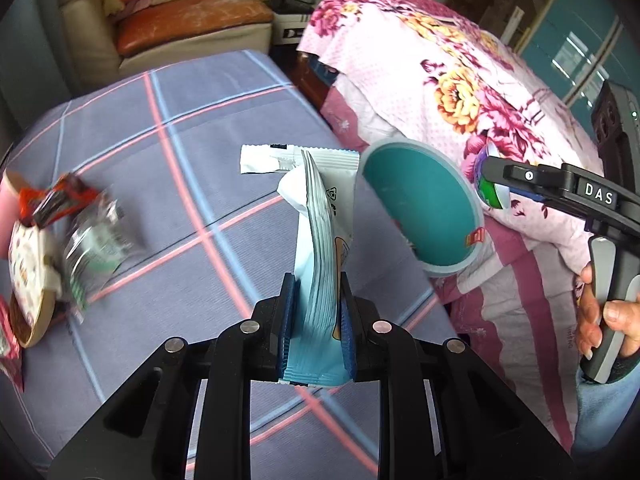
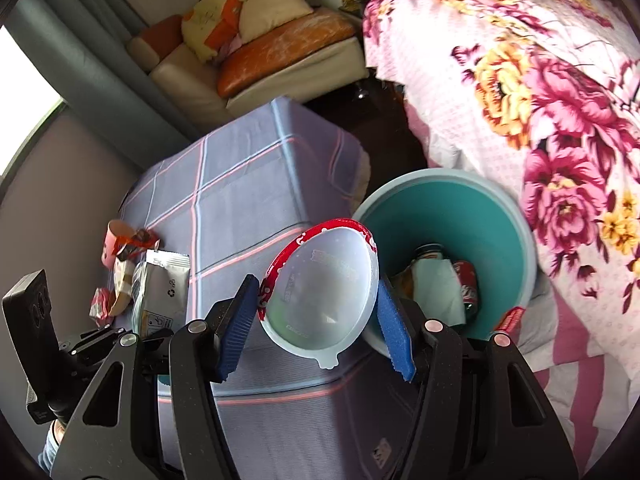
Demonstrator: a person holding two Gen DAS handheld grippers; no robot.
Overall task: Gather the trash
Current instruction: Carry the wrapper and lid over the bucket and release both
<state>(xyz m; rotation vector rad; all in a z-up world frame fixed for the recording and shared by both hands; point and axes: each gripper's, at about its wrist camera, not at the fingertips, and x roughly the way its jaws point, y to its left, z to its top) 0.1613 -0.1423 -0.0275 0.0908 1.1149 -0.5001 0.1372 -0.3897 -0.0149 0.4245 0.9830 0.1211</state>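
Note:
My left gripper is shut on a light blue and white snack wrapper, held upright above the checked tablecloth. My right gripper is shut on a clear plastic lid with a red rim, held just left of the teal trash bin. The bin stands off the table's right edge and holds a can and paper. The right gripper also shows in the left wrist view beyond the bin. The left gripper with its wrapper shows at the left of the right wrist view.
More trash lies at the table's left: a red wrapper, a crinkled clear wrapper, a paper bowl and a pink cup. A floral quilt covers the bed on the right. A sofa stands behind.

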